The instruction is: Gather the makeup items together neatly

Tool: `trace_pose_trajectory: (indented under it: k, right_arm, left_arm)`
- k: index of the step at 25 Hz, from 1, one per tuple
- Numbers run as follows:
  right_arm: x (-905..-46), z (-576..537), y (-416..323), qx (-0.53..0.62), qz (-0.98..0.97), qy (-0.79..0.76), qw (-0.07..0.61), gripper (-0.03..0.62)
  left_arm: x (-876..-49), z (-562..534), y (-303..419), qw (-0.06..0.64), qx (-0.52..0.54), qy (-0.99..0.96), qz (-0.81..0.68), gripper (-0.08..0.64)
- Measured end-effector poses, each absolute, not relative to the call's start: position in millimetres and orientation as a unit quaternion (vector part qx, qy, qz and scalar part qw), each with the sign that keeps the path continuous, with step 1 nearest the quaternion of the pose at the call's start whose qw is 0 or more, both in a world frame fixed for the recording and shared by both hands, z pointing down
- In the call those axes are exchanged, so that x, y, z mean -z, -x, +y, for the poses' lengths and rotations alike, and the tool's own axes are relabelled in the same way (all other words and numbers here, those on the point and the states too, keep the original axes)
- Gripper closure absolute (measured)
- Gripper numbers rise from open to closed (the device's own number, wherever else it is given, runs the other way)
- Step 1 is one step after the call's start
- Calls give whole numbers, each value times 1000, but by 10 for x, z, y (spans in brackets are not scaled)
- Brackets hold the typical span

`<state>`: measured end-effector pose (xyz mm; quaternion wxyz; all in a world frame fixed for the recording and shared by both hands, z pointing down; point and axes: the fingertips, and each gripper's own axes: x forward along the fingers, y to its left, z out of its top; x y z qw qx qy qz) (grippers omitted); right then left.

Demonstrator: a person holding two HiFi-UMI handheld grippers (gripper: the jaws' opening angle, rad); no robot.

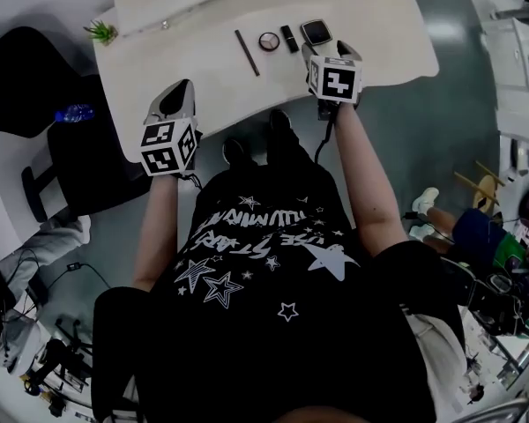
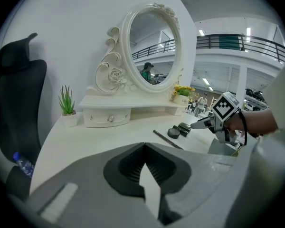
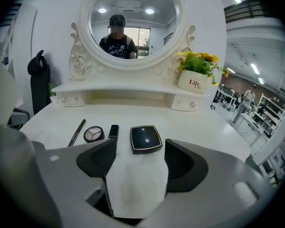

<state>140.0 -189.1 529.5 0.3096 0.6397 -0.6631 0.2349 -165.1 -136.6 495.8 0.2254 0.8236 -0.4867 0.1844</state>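
**One pot label reads; the shirt print does not**

"Life" stands twice, one word above the other, in dark script on the white flower pot (image 3: 193, 83), beyond the jaws of the right gripper (image 3: 140, 146) and to their right. The white lettering on the person's black shirt (image 1: 264, 236) runs upside down, too warped to read surely.

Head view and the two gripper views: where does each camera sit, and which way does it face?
Head view: on the head, steeply down at the white table; shows both arms, torso, left gripper, right gripper.
Left gripper view: on the left gripper, across the table toward the mirror; shut jaws, right gripper beyond.
Right gripper view: faces the mirror squarely; open jaws, the person's reflection.
Shared: all show the compact.
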Motion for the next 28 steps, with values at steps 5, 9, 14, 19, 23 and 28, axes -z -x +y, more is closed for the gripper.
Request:
trace_pose_trajectory:
  k: [5, 9, 14, 19, 23, 28]
  right_arm:
    - [-5165, -1768, -1388, -220, -668, -649, 288, 302]
    - [-5112, -1588, -1296, -221, -685, -637, 277, 360]
    - [-5022, -1232, -1361, -220, -711, -617, 254, 450]
    - [-4831, -939, -1198, -204, -740, -591, 247, 563]
    - [-4515, -718, -1112, -186, -762, -575, 234, 563]
    - [-4605, -572, -784, -172, -787, -546, 231, 563]
  left_arm:
    - [-4983, -1312, 1726, 217, -186, -824, -488, 558]
    - [-4917, -1079, 1709, 225, -174, -820, -496, 558]
    - [-4849, -641, 1484, 227, -167, -811, -513, 558]
    - [-4776, -280, 1463, 237, -152, -797, -534, 558]
    - [-4643, -10, 1466, 242, -142, -788, -547, 558]
    - [-4760, 289, 1712, 240, -132, -772, -574, 558]
